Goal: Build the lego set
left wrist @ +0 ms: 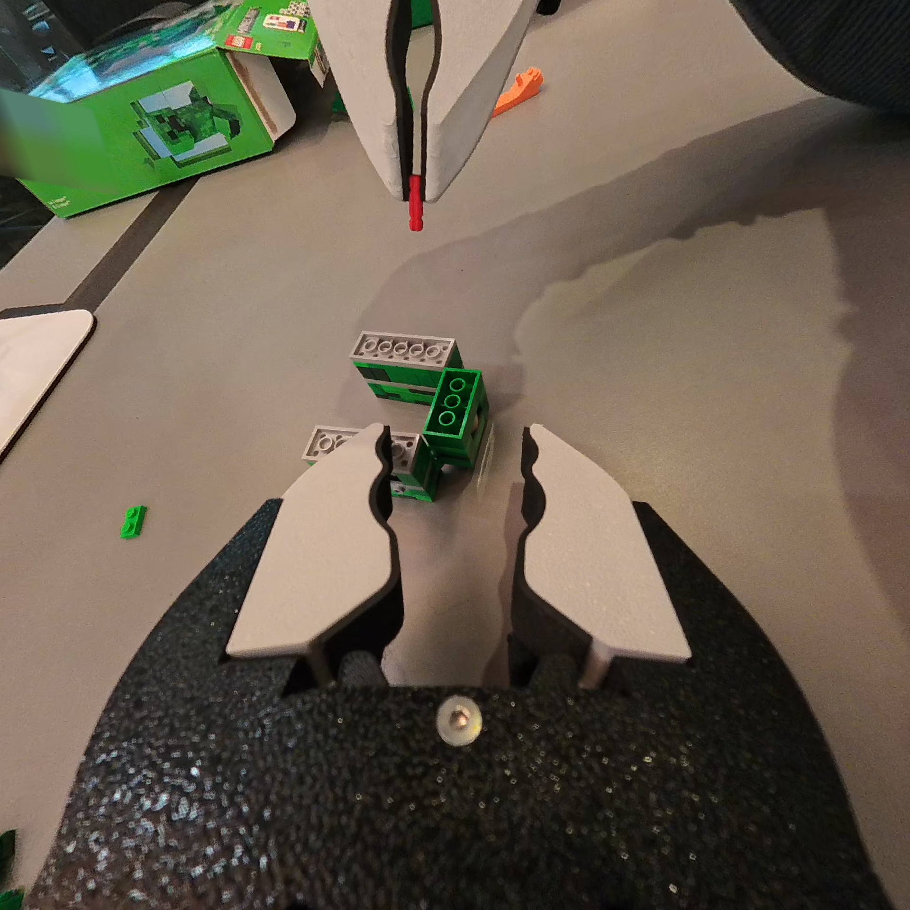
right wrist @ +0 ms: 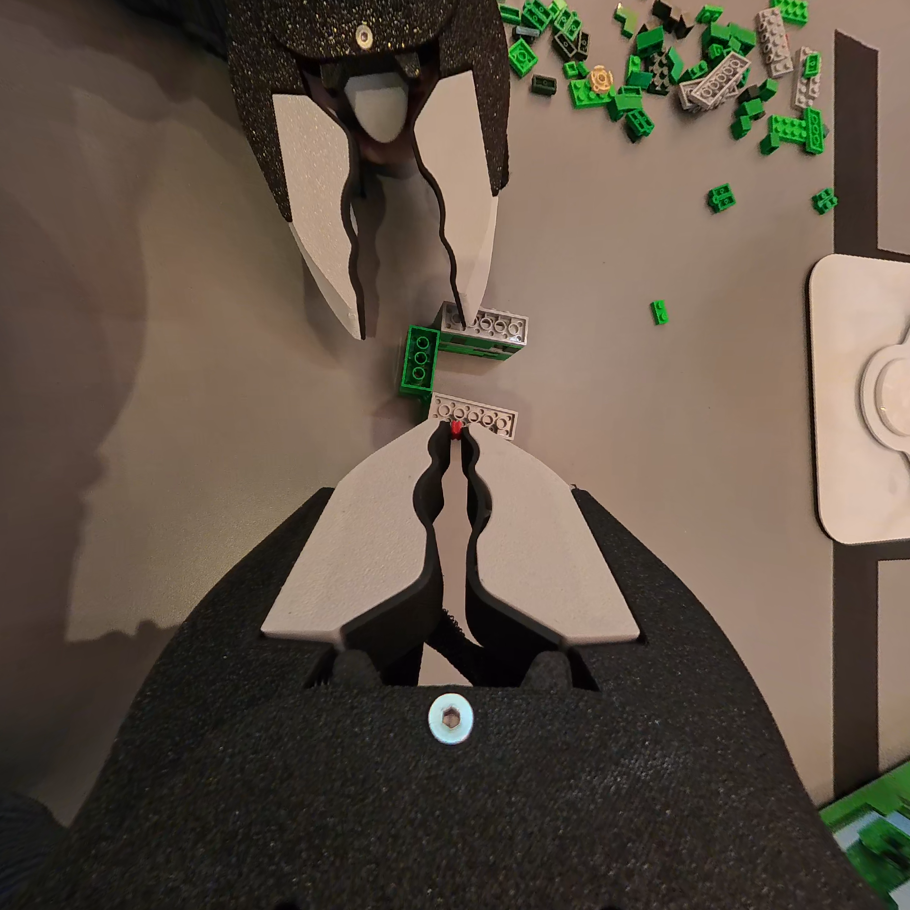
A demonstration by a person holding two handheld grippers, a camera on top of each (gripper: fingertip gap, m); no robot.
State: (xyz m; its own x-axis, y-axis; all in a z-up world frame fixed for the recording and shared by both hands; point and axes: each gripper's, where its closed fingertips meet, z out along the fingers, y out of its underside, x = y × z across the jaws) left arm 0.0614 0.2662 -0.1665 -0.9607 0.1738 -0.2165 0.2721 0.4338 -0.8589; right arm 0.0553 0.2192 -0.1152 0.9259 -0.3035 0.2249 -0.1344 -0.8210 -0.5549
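Observation:
A green and grey lego assembly (left wrist: 418,408) lies on the grey table, two grey-topped legs joined by a green brick; it also shows in the right wrist view (right wrist: 463,364). My left gripper (left wrist: 455,436) is open and empty, its fingertips low around the near end of the assembly. My right gripper (right wrist: 455,431) is shut on a small red pin (right wrist: 456,429). In the left wrist view the right gripper (left wrist: 416,194) hangs above and beyond the assembly with the red pin (left wrist: 415,204) sticking out downward.
A green lego box (left wrist: 147,128) lies at the back left, an orange brick separator (left wrist: 519,91) behind the right gripper. A pile of loose green and grey bricks (right wrist: 689,74) lies on the table. A single green plate (left wrist: 133,522) and a white pad (right wrist: 871,394) lie nearby. My hands' fingertips stand some 8 centimetres from each other. About 15 centimetres separates my left fingertips from the single green plate (left wrist: 133,522). Look for it in the right wrist view (right wrist: 658,310) too.

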